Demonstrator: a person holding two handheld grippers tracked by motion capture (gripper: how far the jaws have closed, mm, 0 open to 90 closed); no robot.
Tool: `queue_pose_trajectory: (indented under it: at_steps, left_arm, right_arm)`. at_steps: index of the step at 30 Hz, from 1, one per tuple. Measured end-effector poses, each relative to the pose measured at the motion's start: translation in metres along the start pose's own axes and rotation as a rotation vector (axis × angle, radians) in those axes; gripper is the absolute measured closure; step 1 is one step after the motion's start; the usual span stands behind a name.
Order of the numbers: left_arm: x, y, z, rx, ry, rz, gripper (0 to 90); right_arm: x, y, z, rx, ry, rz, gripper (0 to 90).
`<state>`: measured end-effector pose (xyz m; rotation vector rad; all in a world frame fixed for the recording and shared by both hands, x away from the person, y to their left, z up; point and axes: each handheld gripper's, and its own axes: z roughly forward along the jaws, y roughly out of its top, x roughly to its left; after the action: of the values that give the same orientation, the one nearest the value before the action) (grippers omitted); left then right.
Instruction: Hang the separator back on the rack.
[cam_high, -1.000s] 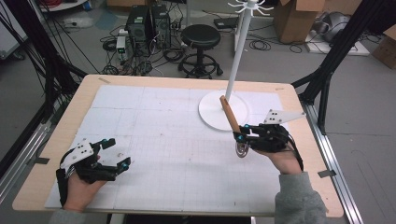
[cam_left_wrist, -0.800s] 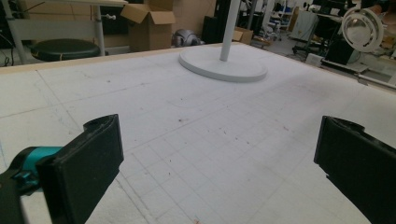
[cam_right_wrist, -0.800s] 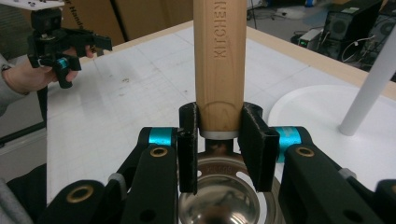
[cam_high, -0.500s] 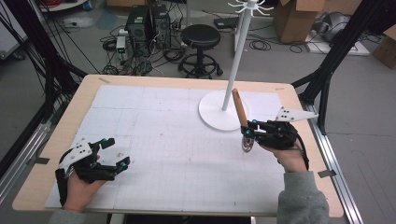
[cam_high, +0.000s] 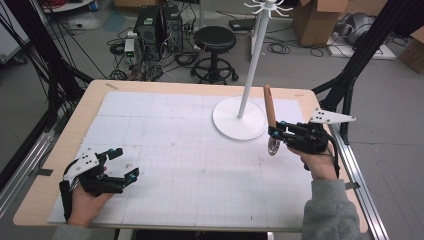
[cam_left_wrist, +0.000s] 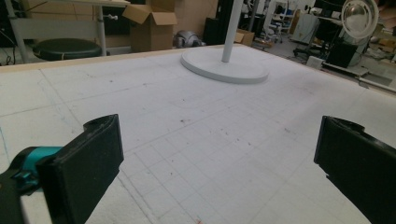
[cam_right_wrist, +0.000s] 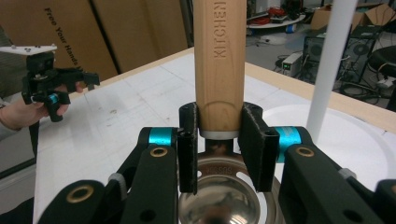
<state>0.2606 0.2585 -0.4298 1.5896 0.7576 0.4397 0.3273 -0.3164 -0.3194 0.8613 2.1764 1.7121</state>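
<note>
Ladle (cam_high: 270, 112): we find it clamped at the base of its wooden handle by the right tool (cam_high: 278, 135), handle up, steel bowl hanging below the jaws, clear of the surface (cam_high: 165, 130) and just beside the white stand (cam_high: 240, 117). The left tool (cam_high: 119, 165) rests low with jaws wide and empty. We judge hanging to be the step in hand. We advise keeping the handle upright and approaching the hooks (cam_high: 267, 7) slowly, clear of the pole.
</note>
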Motion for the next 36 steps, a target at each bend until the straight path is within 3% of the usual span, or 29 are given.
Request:
queue_pose_trajectory:
  at_steps: [7, 14, 36]
  left_arm:
    - [-0.001, -0.001, -0.001, 0.001, 0.003, -0.004, 1.8]
    - [0.000, -0.002, -0.001, 0.007, 0.009, -0.004, 1.8]
    - [0.001, -0.003, -0.005, 0.002, 0.012, -0.014, 1.8]
  right_arm:
    - [-0.010, 0.008, -0.010, 0.005, -0.013, 0.004, 69.8]
    - [-0.015, 0.017, -0.018, -0.022, -0.032, 0.010, 69.8]
    - [-0.021, 0.050, -0.022, -0.042, -0.094, 0.002, 69.8]
